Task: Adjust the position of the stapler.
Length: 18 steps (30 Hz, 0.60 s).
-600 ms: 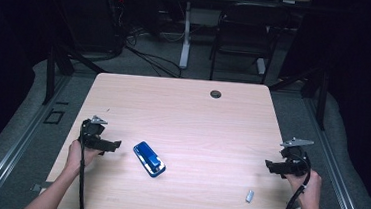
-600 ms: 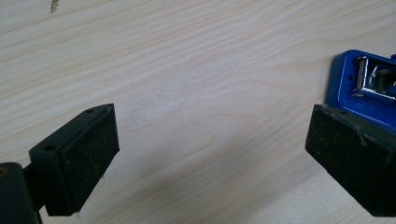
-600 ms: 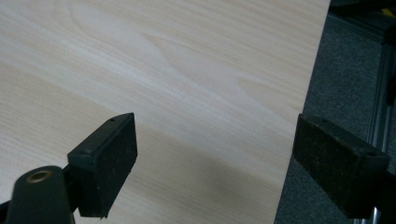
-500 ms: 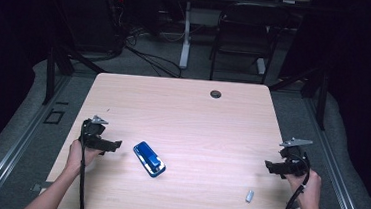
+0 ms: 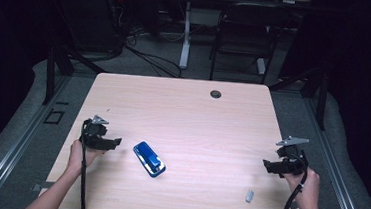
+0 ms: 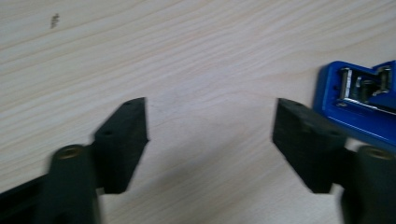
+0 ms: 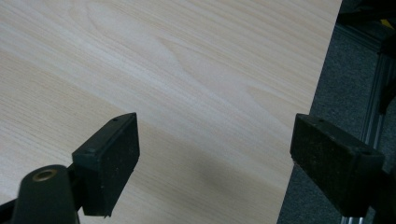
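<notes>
Item: blue stapler (image 5: 149,159), lying flat on the worktop (image 5: 192,115), left of centre toward my near edge, set at a slant. In the left gripper view its metal-fitted end (image 6: 362,105) sat just beyond my right-hand jaw, not between the jaws.

Left hand-held gripper (image 5: 116,142): held just left of the stapler, apart from it, jaws parted with bare wood between them.

Right hand-held gripper (image 5: 267,164): at the worktop's right edge, well apart from the stapler, jaws spread wide and holding nothing.

Small grey piece (image 5: 250,196): near the front right corner.

Round dark grommet (image 5: 216,94): at the far edge.
</notes>
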Each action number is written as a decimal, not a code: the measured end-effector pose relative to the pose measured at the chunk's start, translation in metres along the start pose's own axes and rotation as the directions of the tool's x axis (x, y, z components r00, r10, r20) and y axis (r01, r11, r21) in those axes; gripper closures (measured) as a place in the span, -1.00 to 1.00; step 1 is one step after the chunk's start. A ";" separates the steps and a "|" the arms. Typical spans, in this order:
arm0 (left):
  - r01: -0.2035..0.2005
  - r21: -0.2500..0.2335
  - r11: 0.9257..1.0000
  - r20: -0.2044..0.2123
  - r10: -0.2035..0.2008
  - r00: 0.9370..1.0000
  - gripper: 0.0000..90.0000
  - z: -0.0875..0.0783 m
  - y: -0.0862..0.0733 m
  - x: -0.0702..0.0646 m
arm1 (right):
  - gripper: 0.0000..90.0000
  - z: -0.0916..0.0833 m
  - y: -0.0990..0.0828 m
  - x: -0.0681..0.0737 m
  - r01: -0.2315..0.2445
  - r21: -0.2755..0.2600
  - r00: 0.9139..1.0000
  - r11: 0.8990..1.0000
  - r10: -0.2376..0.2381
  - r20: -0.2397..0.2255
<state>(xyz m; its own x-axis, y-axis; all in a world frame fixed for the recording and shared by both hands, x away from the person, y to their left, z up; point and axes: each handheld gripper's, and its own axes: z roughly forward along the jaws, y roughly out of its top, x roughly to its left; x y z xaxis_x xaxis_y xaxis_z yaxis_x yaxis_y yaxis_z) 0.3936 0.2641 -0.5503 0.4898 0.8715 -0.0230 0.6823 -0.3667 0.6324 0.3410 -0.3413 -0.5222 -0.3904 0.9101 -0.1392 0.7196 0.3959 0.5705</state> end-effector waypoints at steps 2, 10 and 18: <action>-0.012 0.004 1.000 0.015 0.012 1.000 -0.09 0.001 0.001 -0.002 | -0.65 0.001 0.000 -0.001 0.005 0.004 1.000 1.000 -0.005 0.005; -0.057 -0.007 0.998 0.065 0.057 0.996 0.77 0.009 0.003 -0.019 | -0.62 0.004 -0.001 -0.002 -0.002 0.013 1.000 1.000 0.002 0.010; -0.086 -0.018 0.996 0.079 0.088 0.993 1.00 0.016 0.020 -0.039 | -0.62 0.001 -0.001 -0.001 -0.011 0.011 1.000 1.000 0.011 0.003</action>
<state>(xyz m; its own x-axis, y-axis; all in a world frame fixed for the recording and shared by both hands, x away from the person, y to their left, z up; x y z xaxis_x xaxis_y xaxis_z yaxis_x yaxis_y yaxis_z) 0.3968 0.2171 -0.5494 0.5888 0.8078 -0.0285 0.6276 -0.4347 0.6459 0.3417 -0.3424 -0.5234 -0.3805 0.9149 -0.1351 0.7303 0.3868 0.5630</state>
